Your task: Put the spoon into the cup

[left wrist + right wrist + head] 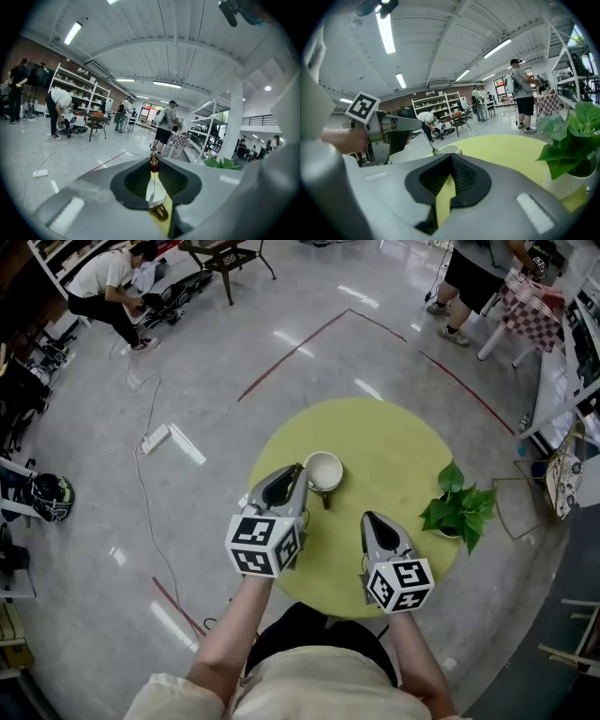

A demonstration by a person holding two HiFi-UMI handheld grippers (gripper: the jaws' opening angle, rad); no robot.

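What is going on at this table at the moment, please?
A person works at the round yellow-green table with a gripper in each hand. The left gripper is closed on the top end of the spoon, which hangs down right by the white cup; whether it has entered the cup is unclear. The right gripper hovers nearby, jaws together and empty. A potted plant stands at the table's right edge.

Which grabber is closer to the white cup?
Left. The left gripper has its tips right beside the round white cup, on its left; the right gripper is farther off, back toward the person and to the cup's right.
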